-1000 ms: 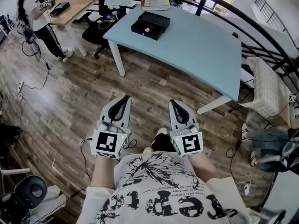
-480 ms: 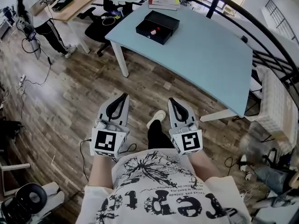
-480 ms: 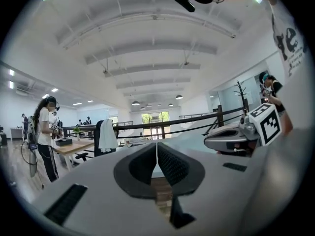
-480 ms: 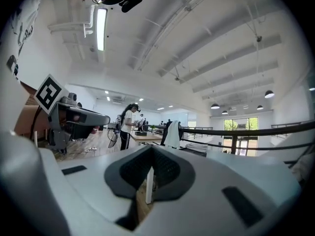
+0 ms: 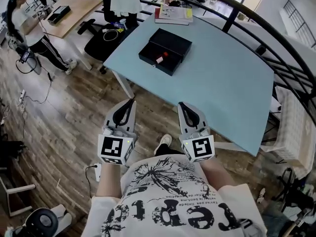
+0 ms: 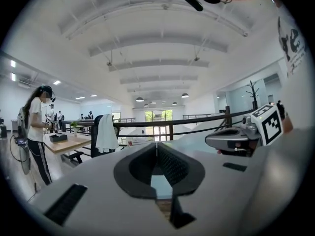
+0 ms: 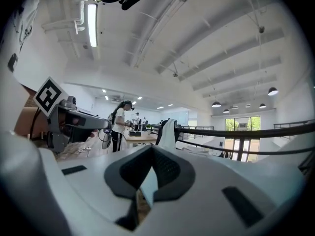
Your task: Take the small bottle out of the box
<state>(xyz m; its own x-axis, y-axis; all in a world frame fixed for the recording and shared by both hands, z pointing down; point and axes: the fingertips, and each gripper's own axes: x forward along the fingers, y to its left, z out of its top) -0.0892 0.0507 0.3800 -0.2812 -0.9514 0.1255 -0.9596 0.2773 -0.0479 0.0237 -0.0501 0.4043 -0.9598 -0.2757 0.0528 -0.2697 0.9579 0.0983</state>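
An open black box (image 5: 166, 51) lies on the light blue table (image 5: 222, 73) ahead of me. Inside it rests a small white bottle with a red cap (image 5: 161, 58). Both grippers are held side by side in front of my body, over the wooden floor and short of the table's near edge. My left gripper (image 5: 132, 101) (image 6: 156, 144) has its jaws closed together with nothing between them. Likewise, my right gripper (image 5: 181, 104) (image 7: 151, 147) is shut and empty. Neither is near the box.
A stack of books (image 5: 174, 15) lies at the table's far edge. A black office chair (image 5: 101, 33) and a wooden desk (image 5: 74, 6) stand to the left, with a person (image 5: 24, 23) beside them. A black railing (image 5: 276, 48) runs behind the table, and a white chair (image 5: 291, 125) stands at right.
The table and the black box have come nearer and lower in the head view as I walk toward them. Both grippers keep their place in front of me, still shut.
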